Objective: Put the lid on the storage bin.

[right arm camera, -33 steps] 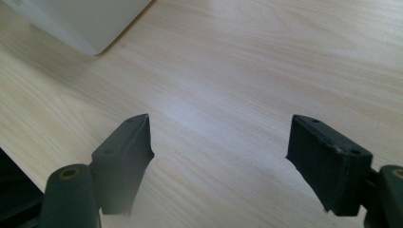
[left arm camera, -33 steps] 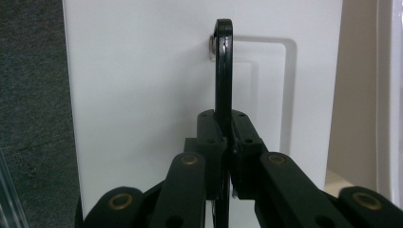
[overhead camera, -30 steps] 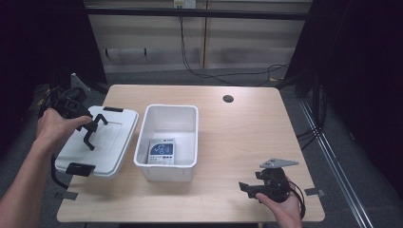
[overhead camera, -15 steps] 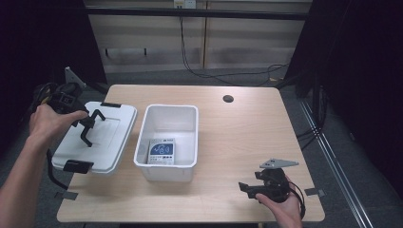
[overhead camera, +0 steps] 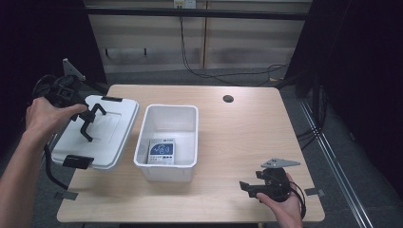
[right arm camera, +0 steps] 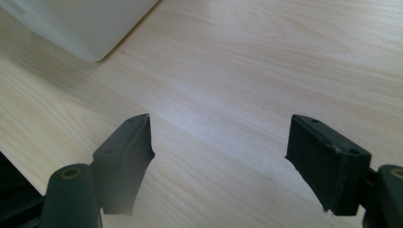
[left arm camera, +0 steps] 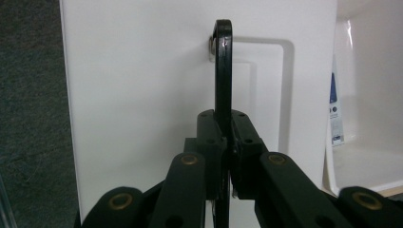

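- Your left gripper (overhead camera: 90, 121) is clamped tight on the black handle (left arm camera: 223, 66) of the white lid (overhead camera: 97, 135); that thin bar gives the jaws a firm hold for lifting.
- The lid sits at the table's 9 o'clock, just beside the open white bin (overhead camera: 168, 137), likely ready to go over it. Whether it is raised off the table, you cannot tell.
- Your right gripper (right arm camera: 221, 156) rests at 5 o'clock, jaws spread wide and holding nothing, low over bare table (overhead camera: 247, 133), well apart from the work.
- Count: one lid with one handle and two black end clips, one bin, one blue-and-white packet (overhead camera: 161, 151) on the bin's floor, two grippers.
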A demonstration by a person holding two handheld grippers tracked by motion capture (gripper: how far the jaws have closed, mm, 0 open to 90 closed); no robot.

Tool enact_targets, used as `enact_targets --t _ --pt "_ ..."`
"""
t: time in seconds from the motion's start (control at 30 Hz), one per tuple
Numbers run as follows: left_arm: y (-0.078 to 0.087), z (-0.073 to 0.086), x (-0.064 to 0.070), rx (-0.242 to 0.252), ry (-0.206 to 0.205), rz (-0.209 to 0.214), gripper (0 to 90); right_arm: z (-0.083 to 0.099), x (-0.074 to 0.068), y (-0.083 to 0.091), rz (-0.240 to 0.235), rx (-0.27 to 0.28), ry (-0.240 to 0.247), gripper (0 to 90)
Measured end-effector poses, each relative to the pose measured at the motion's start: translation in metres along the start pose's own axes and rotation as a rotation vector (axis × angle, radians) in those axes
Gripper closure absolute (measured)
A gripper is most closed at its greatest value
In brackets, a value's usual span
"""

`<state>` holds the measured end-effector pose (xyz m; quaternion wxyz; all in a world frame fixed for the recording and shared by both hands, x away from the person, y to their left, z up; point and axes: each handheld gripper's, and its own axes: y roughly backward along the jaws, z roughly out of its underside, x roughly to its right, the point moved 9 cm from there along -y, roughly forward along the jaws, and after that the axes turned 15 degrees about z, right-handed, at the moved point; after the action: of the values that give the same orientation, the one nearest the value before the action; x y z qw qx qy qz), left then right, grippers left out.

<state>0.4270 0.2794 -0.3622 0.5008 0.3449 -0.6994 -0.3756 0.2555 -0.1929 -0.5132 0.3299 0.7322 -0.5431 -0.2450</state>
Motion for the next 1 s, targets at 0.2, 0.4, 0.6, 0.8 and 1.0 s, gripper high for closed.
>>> enact_targets --t 0.2,0.4,0.6,0.8,1.0 --pt "0.006 -0.001 0.009 0.007 -0.004 -0.004 84.8 0.000 -0.001 0.000 -0.002 0.000 0.004 22.7" --pt "0.010 -0.005 0.021 0.019 -0.018 -0.005 84.9 0.000 0.000 0.000 -0.001 -0.001 0.001 22.7" --pt "0.006 -0.010 0.041 0.004 -0.049 0.002 84.9 0.000 0.001 0.000 0.001 -0.003 -0.001 21.9" --pt "-0.006 -0.019 0.070 0.011 -0.085 0.011 84.9 0.001 0.000 -0.001 0.000 -0.007 0.000 21.9" --pt "-0.015 -0.025 0.087 0.011 -0.082 -0.002 84.9 0.001 0.000 0.000 -0.002 -0.005 -0.003 21.8"
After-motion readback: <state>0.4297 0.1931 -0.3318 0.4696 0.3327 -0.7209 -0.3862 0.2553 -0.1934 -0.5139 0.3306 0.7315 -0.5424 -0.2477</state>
